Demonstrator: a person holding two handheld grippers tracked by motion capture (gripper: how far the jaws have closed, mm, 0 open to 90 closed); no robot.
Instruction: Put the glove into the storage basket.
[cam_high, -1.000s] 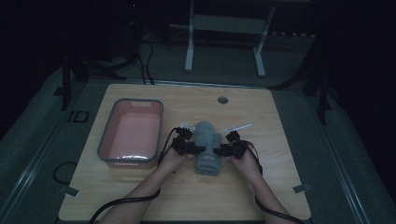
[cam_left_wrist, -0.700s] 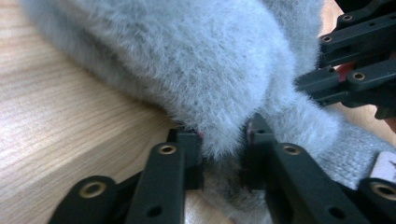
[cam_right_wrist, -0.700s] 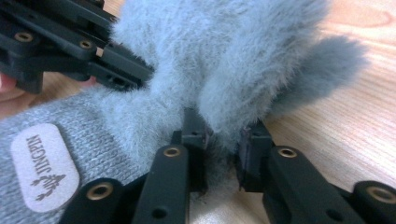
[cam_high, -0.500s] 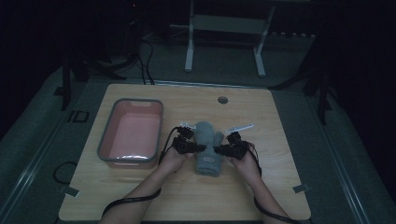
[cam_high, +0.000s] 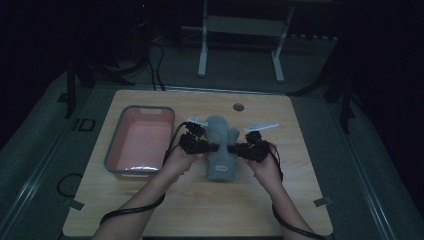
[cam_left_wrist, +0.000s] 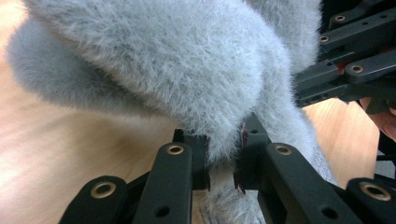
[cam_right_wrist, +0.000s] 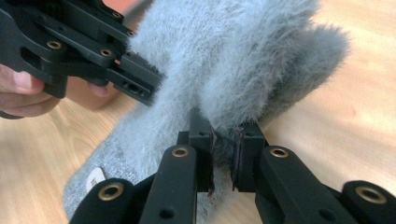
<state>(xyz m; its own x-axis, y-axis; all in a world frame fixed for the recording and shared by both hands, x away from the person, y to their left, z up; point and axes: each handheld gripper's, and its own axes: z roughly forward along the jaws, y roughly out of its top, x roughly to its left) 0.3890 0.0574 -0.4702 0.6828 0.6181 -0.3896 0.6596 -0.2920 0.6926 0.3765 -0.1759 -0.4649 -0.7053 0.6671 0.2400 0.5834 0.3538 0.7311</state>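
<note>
Pinching grey mitten (cam_high: 221, 147) at frame centre: left gripper (cam_left_wrist: 223, 161) & right gripper (cam_right_wrist: 223, 156) both clamped on fur; tray (cam_high: 116, 161) seen empty, so transfer judged undone.

Light wooden table (cam_high: 165, 205), rounded corners, small round grommet hole (cam_high: 238, 107) near far edge. Pink tray (cam_high: 118, 159) with grey rim sits on left part. Fuzzy grey mitten (cam_high: 220, 135) lies flat near centre, just right of the tray, cuff toward the person, white tag (cam_right_wrist: 96, 177) at the cuff. Grey carpeted floor (cam_high: 360, 165) surrounds the table.
</note>
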